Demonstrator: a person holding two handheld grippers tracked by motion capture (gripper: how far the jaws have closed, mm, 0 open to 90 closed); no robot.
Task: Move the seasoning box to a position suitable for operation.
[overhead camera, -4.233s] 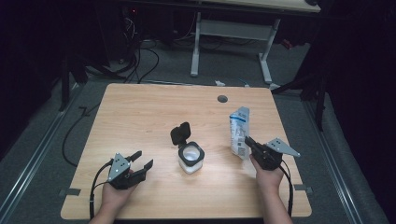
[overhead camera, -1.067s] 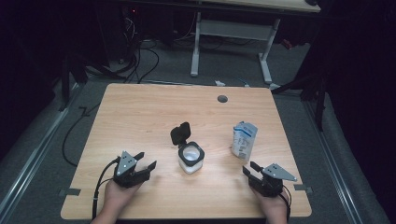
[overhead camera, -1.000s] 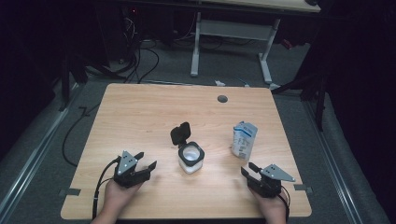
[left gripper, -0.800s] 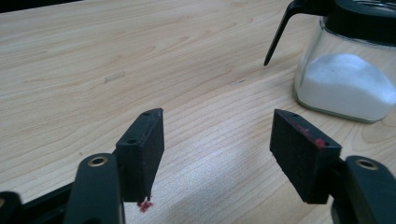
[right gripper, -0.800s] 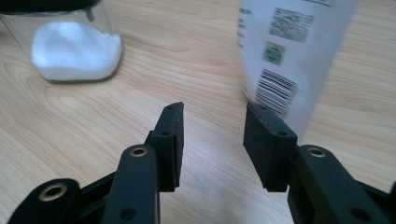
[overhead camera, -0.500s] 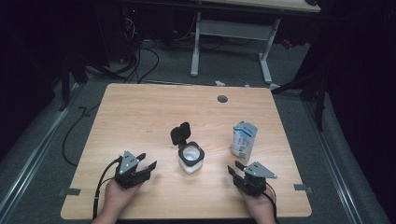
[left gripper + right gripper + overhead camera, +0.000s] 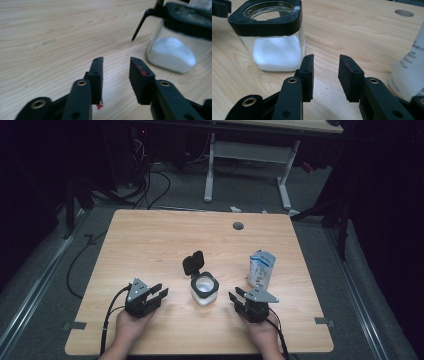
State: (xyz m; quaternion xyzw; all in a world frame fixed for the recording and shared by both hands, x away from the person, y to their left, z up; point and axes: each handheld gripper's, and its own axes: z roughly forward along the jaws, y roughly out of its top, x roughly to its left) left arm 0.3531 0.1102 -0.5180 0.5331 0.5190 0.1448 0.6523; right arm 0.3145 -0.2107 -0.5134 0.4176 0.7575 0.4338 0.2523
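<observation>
A: State the position of the jar (image 7: 204, 289) on the table (image 7: 150, 240).

B: It stands near the middle of the table, closer to the near edge. Its hinged lid (image 7: 193, 262) stands up behind it, toward the far edge.

A: And the carton (image 7: 261, 268)?

B: Right of the jar and apart from it, toward the right edge.

A: Locate the grippers.

B: The left gripper (image 7: 156, 293) lies left of the jar, by the near edge. The right gripper (image 7: 236, 296) lies right of the jar, in front of the carton. The cable hole (image 7: 238, 226) sits near the far edge.
</observation>
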